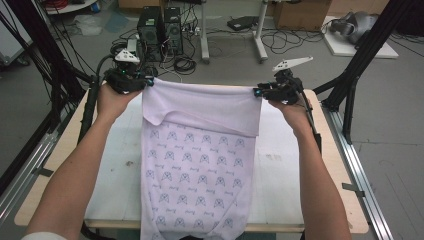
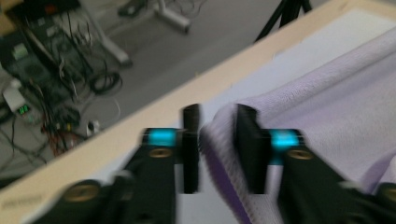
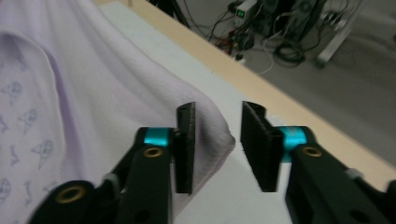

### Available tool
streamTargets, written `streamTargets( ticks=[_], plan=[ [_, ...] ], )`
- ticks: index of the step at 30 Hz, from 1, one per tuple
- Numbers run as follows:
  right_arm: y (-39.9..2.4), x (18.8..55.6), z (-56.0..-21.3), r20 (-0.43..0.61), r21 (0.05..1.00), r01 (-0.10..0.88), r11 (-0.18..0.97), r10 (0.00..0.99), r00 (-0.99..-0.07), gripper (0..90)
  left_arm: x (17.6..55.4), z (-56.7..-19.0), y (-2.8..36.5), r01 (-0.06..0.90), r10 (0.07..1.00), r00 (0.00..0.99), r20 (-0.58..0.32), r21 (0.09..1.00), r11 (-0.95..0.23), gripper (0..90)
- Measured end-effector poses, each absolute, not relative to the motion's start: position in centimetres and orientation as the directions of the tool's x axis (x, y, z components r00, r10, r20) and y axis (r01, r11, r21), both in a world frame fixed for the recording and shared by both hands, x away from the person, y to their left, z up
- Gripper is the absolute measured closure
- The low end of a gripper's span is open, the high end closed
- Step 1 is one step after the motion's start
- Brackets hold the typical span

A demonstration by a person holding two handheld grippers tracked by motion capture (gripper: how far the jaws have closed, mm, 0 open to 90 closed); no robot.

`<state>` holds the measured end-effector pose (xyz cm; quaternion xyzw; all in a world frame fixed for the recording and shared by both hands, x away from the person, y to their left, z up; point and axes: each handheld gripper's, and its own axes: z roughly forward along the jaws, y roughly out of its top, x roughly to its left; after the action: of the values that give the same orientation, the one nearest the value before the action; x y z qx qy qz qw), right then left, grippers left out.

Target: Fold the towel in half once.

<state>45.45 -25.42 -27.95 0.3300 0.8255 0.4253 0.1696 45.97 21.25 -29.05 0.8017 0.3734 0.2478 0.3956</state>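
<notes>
High view: cloth folded over, jaws letting go

Lilac patterned cloth (image 1: 200, 150) lies on the counter (image 1: 295, 170), far end folded back toward the person. Left gripper (image 1: 131, 77) and right gripper (image 1: 275, 91) sit at the fold corners, likely to square the edge. Both sets of jaws stand apart, cloth corner loose between them, not pinched.

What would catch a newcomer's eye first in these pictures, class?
A pale lilac cloth with small printed motifs runs down the middle of the table, its far end folded back. At the fold's two corners sit the left gripper and right gripper, jaws parted around the cloth. Tangled cables and computer towers crowd the floor beyond.
</notes>
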Motion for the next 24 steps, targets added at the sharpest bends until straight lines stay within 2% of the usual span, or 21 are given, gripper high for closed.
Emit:
streamTargets(
  ticks=[5, 10, 18, 24],
  plan=[
    [-25.6, 44.2, -32.8, 0.064, 0.799, 0.441, 0.409, 0.671, -0.739, 60.5, 44.2, -33.6, 22.6, 0.450, 0.780, 0.626, 0.008, 0.813, -0.370, 62.3],
    [-25.3, 42.5, -36.3, 0.105, 0.773, 0.472, 0.424, 0.648, -0.755, 58.3, 41.9, -36.7, 22.8, 0.455, 0.741, 0.671, -0.018, 0.799, -0.393, 59.9],
    [-24.2, 39.6, -39.7, 0.129, 0.738, 0.479, 0.475, 0.598, -0.791, 55.4, 38.8, -39.8, 22.2, 0.454, 0.667, 0.742, -0.065, 0.781, -0.429, 54.6],
    [-24.0, 38.3, -41.4, 0.124, 0.720, 0.481, 0.500, 0.589, -0.798, 51.7, 38.3, -41.4, 21.6, 0.459, 0.662, 0.748, -0.049, 0.759, -0.462, 51.2]
  ],
)
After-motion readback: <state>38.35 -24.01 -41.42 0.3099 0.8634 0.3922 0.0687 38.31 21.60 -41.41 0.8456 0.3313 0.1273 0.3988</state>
